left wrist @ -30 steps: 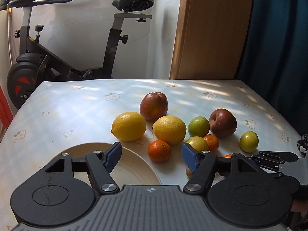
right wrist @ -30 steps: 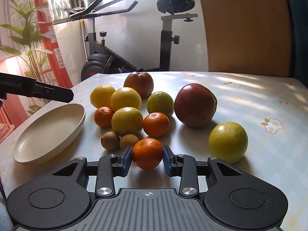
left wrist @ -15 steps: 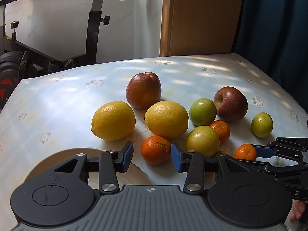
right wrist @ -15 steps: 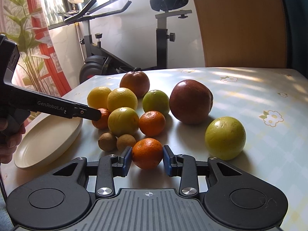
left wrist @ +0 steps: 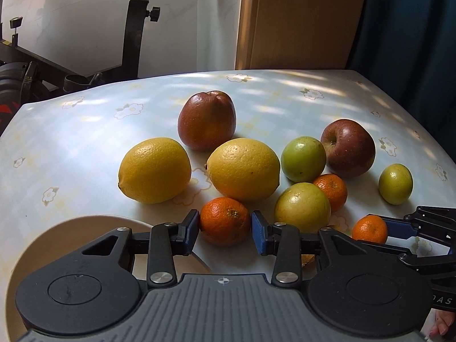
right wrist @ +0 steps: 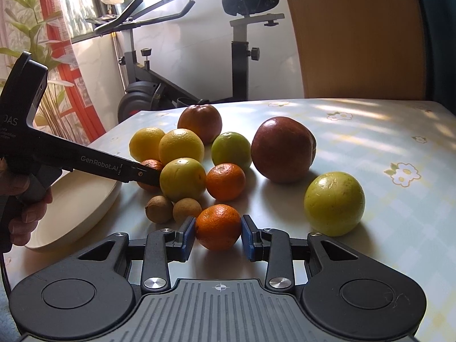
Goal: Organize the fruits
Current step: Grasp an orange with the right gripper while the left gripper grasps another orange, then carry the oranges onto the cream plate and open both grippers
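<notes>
Fruit lies loose on a flowered tablecloth. My left gripper has its jaws closing on a tangerine by the cream plate, and both blue pads meet the fruit's sides. From the right wrist view this gripper reaches in from the left, over the plate. My right gripper is shut on another tangerine that rests on the table. Behind lie two lemons, two red apples, three green fruits and a third tangerine.
Two small brown fruits sit between the plate and the right gripper. An exercise bike stands past the table's far edge, next to a wooden panel and a dark curtain. A hand holds the left gripper's handle.
My left gripper came forward and down from over the plate to the near tangerine, and its jaws narrowed from wide apart to the fruit's sides. The right gripper kept still on its tangerine.
</notes>
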`<state>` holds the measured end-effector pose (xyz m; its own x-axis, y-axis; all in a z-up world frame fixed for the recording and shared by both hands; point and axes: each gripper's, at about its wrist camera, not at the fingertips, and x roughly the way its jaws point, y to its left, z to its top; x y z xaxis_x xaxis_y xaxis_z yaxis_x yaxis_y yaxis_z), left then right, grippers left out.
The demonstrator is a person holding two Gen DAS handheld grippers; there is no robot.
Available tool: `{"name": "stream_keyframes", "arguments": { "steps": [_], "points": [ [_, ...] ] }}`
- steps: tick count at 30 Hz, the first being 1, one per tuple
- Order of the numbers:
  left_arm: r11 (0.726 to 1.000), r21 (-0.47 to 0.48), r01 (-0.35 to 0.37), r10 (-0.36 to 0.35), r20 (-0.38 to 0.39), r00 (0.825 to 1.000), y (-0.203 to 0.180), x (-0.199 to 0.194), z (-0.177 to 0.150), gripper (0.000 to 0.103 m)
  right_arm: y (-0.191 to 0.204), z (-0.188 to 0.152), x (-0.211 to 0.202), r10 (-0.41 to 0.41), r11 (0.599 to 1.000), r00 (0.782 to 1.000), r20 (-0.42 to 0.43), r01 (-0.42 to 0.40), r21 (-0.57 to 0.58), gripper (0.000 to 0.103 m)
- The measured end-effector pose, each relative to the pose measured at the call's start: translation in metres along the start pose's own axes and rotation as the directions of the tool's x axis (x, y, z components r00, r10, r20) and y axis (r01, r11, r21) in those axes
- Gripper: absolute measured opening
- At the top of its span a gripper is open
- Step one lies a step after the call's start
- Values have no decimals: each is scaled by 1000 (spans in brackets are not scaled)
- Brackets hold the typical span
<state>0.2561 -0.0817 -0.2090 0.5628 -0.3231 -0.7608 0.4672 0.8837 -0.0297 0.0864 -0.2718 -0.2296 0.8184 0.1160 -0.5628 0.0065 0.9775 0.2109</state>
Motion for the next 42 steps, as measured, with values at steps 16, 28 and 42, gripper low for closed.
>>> {"name": "stream_keyframes", "arguments": {
  "steps": [16, 28, 42],
  "points": [
    [1000, 12, -29, 27, 141, 990, 14, -65, -6, 41, -1, -1, -2, -6, 1000, 1000, 13, 6, 5, 32],
    [997, -55, -51, 59, 157, 986, 60, -99, -31, 41, 4, -2, -3, -46, 999, 999, 26, 47, -8, 32],
    [995, -80, -62, 73, 142, 987, 104, -107, -62, 41, 68, 42, 19, 50, 985, 999, -16, -52, -162, 32]
  ]
}}
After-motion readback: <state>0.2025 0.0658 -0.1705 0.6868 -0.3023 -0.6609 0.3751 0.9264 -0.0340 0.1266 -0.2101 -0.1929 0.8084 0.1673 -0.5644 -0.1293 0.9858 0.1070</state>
